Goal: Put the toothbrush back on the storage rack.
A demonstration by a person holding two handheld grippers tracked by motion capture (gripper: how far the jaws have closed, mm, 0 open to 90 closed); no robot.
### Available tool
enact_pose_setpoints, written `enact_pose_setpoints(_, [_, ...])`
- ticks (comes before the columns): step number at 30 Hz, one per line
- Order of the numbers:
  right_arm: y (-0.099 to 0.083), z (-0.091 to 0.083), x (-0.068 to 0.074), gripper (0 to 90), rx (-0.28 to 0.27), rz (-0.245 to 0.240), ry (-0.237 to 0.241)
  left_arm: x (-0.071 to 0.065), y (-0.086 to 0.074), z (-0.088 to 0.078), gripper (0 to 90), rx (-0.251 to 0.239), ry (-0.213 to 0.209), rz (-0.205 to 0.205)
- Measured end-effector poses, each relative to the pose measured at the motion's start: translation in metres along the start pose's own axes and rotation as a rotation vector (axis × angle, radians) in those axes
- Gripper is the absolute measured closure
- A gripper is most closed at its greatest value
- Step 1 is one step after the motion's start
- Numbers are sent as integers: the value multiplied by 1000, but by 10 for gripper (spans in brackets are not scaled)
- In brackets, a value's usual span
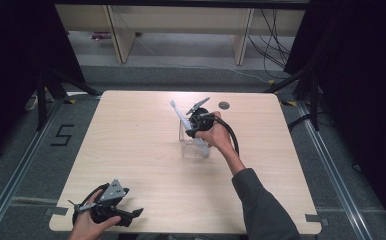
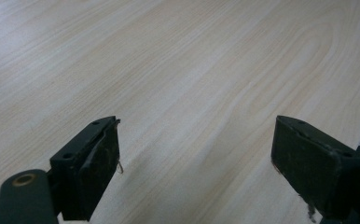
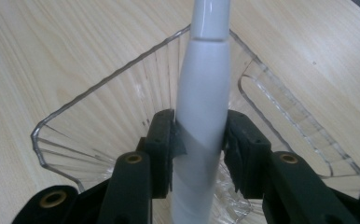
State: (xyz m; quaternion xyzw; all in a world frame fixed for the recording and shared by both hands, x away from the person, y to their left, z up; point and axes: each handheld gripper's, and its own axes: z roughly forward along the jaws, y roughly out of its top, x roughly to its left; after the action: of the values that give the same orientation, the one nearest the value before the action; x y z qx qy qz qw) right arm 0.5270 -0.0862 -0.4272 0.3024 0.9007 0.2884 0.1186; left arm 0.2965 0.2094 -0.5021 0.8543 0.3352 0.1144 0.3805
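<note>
White toothbrush [image 3: 201, 135] clamped in right hand-held gripper [image 3: 200, 144], long axis tilted toward 11 o'clock, base inside clear plastic cup [image 1: 195, 145] at bench [image 1: 131, 145] centre. Left hand-held gripper [image 2: 194, 172] wide, empty, at 7 o'clock, far from cup.

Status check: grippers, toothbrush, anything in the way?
Right gripper shut on toothbrush, over clear cup. Left gripper open, idle, low over table. Nothing in the way.

1. White electric toothbrush [image 3: 201, 116]: slim, smooth handle, tilted, brush head up, lower end inside the container.
2. Clear plastic container [image 1: 193, 149]: ribbed walls, open-topped, upright near table centre.
</note>
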Motion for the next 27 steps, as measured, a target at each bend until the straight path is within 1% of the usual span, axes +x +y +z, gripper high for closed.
enact_pose_setpoints(1, [1, -3, 1, 639, 13, 17, 5, 0, 0, 0, 149, -2, 0, -1])
enact_pose_setpoints(2, [1, -3, 1, 628, 2, 7, 0, 0, 0, 0, 149, -2, 0, -2])
enact_pose_setpoints(3, [1, -5, -1, 608, -17, -40, -14, 1, 0, -1, 150, 14, 8, 16])
enact_pose_setpoints(4, [1, -7, 0, 600, -16, -23, -17, 1, 0, -1, 149, 16, 6, 17])
enact_pose_setpoints(5, [1, -9, 2, 594, -18, 4, -8, 1, 0, -1, 149, 17, 6, 18])
enact_pose_setpoints(6, [0, -12, 2, 587, -16, 10, -15, 1, 0, -1, 149, 18, 6, 17])
enact_pose_setpoints(7, [-1, -15, 1, 580, -36, -5, -16, 1, 0, 0, 150, 19, 7, 16])
enact_pose_setpoints(8, [-1, -18, 2, 574, -45, -5, -13, 1, 0, 0, 149, 14, 4, 14])
enact_pose_setpoints(9, [-1, -22, 3, 566, -44, 20, -10, 1, 0, -1, 149, 25, 6, 16])
enact_pose_setpoints(10, [-1, -23, 0, 560, -73, -15, -8, 1, 0, 0, 150, 18, 7, 15])
enact_pose_setpoints(11, [-2, -26, 1, 557, -77, -10, -10, 1, 0, 0, 149, 18, 7, 14])
enact_pose_setpoints(12, [-1, -29, 3, 550, -72, 17, -7, 1, 0, 0, 149, 18, 7, 14])
enact_pose_setpoints(13, [-2, -30, 2, 544, -87, 4, -20, 1, 0, 0, 149, 17, 7, 13])
enact_pose_setpoints(14, [-2, -34, 3, 539, -82, 7, -9, 1, 0, 0, 149, 17, 7, 14])
enact_pose_setpoints(15, [-2, -35, 1, 536, -99, -30, -6, 1, 0, 0, 149, 17, 7, 13])
enact_pose_setpoints(16, [-2, -36, 1, 528, -97, -29, -8, 1, 0, 0, 149, 18, 8, 15])
enact_pose_setpoints(17, [-3, -37, 3, 521, -96, 5, -13, 1, 0, 0, 149, 17, 8, 15])
enact_pose_setpoints(18, [-3, -39, 4, 517, -89, 16, -10, 1, 0, 0, 150, 15, 8, 14])
enact_pose_setpoints(19, [-4, -39, 1, 512, -117, -28, -11, 1, 0, -1, 149, 15, 9, 16])
enact_pose_setpoints(20, [-4, -40, 1, 507, -110, -18, -8, 1, 0, -1, 150, 15, 9, 16])
enact_pose_setpoints(21, [-5, -40, 0, 498, -131, -32, -20, 1, 0, -1, 149, 15, 9, 17])
enact_pose_setpoints(22, [-6, -42, 1, 491, -120, -17, -11, 1, 0, -1, 149, 16, 9, 15])
enact_pose_setpoints(23, [-6, -43, 0, 486, -126, -21, -17, 1, 0, 0, 149, 16, 9, 14])
enact_pose_setpoints(24, [-7, -44, 0, 473, -133, -16, -13, 1, 0, 0, 149, 16, 9, 13])
enact_pose_setpoints(25, [-9, -44, 1, 457, -140, -7, -23, 1, 0, 0, 149, 16, 9, 14])
enact_pose_setpoints(26, [-10, -45, 0, 439, -147, -8, -16, 1, 0, 0, 150, 14, 8, 11])
enact_pose_setpoints(27, [-10, -46, -1, 417, -154, -7, -24, 1, 0, 0, 149, 12, 4, 8])
